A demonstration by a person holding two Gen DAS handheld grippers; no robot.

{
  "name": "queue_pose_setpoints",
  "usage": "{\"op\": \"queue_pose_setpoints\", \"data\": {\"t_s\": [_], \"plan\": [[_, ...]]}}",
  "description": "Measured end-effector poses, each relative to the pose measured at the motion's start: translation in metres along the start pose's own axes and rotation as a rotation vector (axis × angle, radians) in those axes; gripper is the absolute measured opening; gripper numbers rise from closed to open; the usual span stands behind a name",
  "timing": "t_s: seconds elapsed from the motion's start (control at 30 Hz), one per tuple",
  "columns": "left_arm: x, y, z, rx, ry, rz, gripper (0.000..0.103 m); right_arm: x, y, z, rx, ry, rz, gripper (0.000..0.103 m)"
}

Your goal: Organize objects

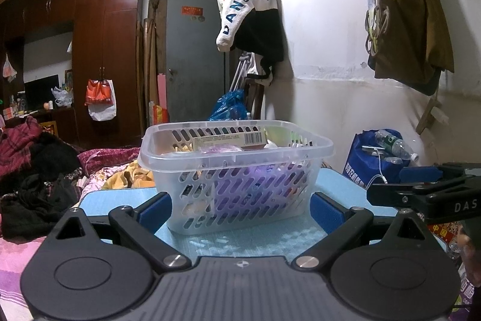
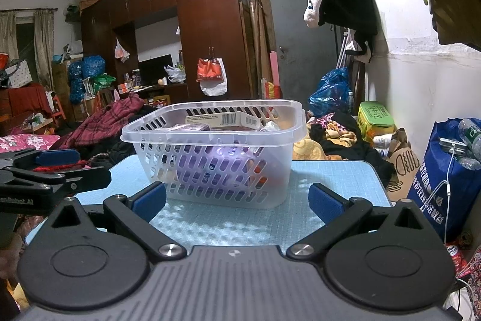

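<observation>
We read "DANGROU" on the hanging white garment (image 1: 240,5). "DAS" shows on the right gripper (image 1: 433,194), and "Robot.AI" on the left gripper (image 2: 39,185). A box (image 2: 222,119) in the basket (image 2: 210,161) bears barcodes, digits illegible.

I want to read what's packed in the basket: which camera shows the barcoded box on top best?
The right wrist view: the barcoded box lies in the clear basket, its label side and two barcodes visible above the rim. The left wrist view shows the same box lower, partly behind the slotted wall, with one barcode visible.
</observation>
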State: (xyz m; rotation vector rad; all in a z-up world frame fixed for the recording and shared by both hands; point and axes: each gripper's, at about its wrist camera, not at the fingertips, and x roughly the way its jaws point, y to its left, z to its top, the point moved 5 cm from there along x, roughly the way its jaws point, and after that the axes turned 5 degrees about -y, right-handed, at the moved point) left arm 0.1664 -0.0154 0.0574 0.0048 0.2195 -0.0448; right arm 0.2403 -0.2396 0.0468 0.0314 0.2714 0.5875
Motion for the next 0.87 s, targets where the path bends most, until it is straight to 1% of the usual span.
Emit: {"op": "queue_pose_setpoints", "data": {"t_s": [0.57, 0.87], "plan": [[0.0044, -0.0018, -0.0016, 0.001, 0.003, -0.002, 0.1, 0.0014, 0.0008, -0.0015, -0.004, 0.005, -0.002, 0.103], [0.0028, -0.0068, -0.0023, 0.032, -0.014, 0.006, 0.1, 0.0018, 0.0003, -0.0026, -0.005, 0.007, -0.003, 0.103]]}}
